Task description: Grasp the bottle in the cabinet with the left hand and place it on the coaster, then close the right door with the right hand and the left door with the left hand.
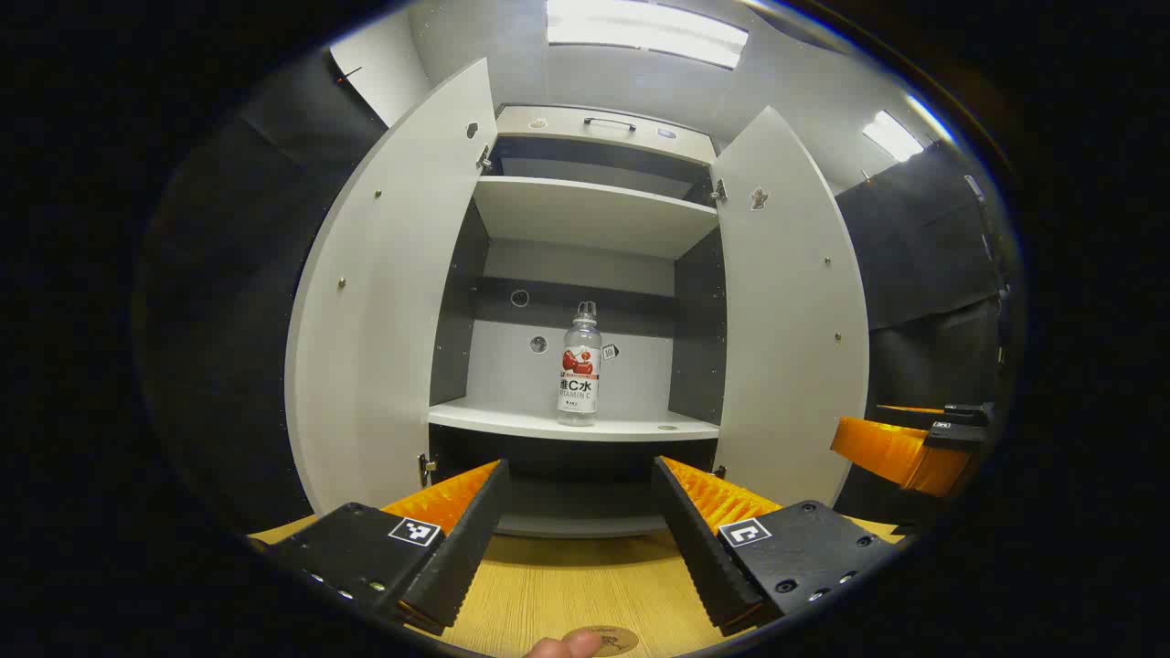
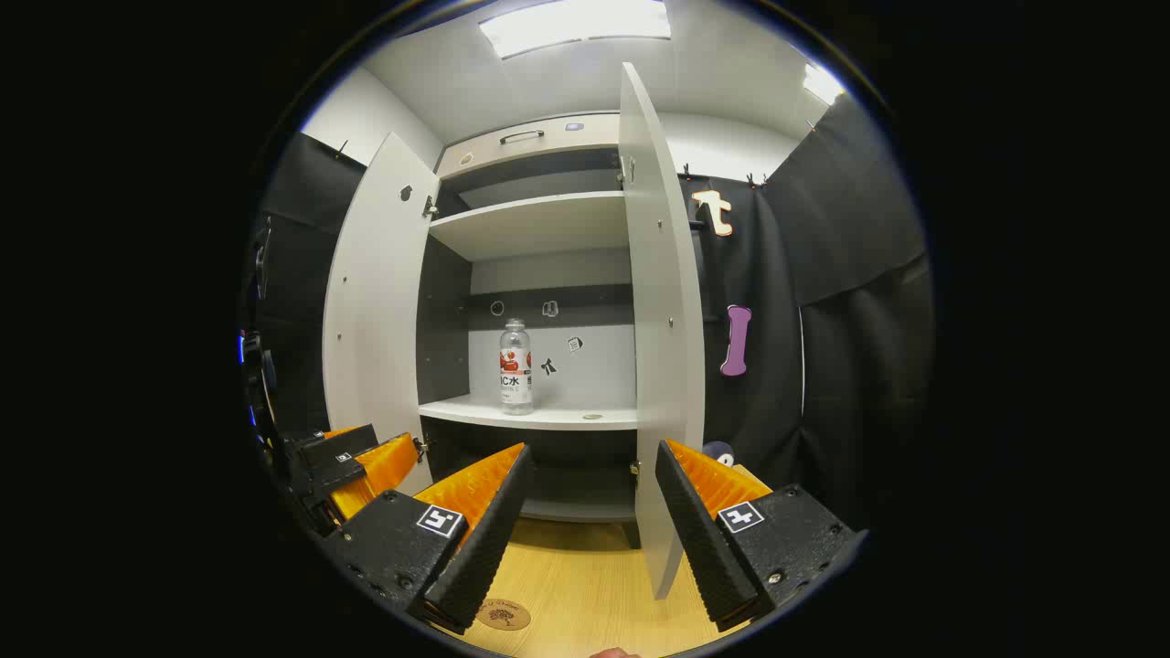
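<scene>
A clear vitamin-water bottle (image 1: 579,367) with a red-and-white label stands upright on the cabinet's lower shelf (image 1: 512,420), open shelf on both sides. Left door (image 1: 384,302) and right door (image 1: 791,311) are swung wide. The left claw (image 1: 578,525) and right claw (image 2: 590,525) both hang released over the wooden worktop (image 1: 567,585). The round coaster (image 2: 503,614) lies at 6 o'clock near the worktop's edge.

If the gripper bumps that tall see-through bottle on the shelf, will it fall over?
Probably it tips easily: the clear plastic bottle with the red and white label stands upright, tall and narrow on a small base on the white cabinet shelf. It looks round, so once down it would likely roll. The smooth plastic may be a little slippery for the open left gripper.
</scene>
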Demonstrator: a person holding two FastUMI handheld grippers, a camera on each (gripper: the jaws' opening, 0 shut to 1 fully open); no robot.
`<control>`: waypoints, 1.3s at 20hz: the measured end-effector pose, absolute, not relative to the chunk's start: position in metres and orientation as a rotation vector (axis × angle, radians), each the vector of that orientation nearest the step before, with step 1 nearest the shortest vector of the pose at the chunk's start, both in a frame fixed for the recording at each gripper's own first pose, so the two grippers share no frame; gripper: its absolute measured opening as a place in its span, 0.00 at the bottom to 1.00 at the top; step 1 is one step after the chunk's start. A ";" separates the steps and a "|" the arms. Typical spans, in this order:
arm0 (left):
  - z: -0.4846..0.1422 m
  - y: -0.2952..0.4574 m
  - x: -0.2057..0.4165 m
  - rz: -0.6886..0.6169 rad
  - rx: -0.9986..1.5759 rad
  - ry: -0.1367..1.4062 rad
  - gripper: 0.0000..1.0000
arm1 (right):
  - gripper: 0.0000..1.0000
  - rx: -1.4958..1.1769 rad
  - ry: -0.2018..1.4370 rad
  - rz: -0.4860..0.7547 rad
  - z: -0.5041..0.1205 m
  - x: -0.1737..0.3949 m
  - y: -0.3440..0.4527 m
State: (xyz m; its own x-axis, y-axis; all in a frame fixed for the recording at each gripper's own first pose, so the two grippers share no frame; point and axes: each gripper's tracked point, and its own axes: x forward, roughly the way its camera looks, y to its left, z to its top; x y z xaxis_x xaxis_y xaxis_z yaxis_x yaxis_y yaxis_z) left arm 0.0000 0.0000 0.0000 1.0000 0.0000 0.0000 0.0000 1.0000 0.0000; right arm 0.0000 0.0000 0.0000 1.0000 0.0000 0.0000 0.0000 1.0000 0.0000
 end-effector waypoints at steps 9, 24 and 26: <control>0.006 0.001 -0.003 0.014 -0.002 -0.019 0.95 | 0.83 -0.005 -0.012 0.002 0.002 0.000 0.000; 0.002 -0.004 -0.007 0.002 -0.010 0.001 0.95 | 0.83 0.024 0.023 0.000 -0.006 0.000 0.004; 0.001 -0.003 -0.008 0.007 -0.010 0.004 0.95 | 0.83 0.022 0.023 0.004 -0.006 0.000 0.005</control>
State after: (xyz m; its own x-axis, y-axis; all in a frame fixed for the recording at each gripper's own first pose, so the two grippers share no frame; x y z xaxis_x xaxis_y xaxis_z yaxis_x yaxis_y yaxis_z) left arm -0.0076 -0.0026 0.0010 1.0000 0.0066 -0.0037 -0.0066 0.9999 -0.0095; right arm 0.0000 0.0046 -0.0059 0.9997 0.0042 -0.0228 -0.0037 0.9998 0.0216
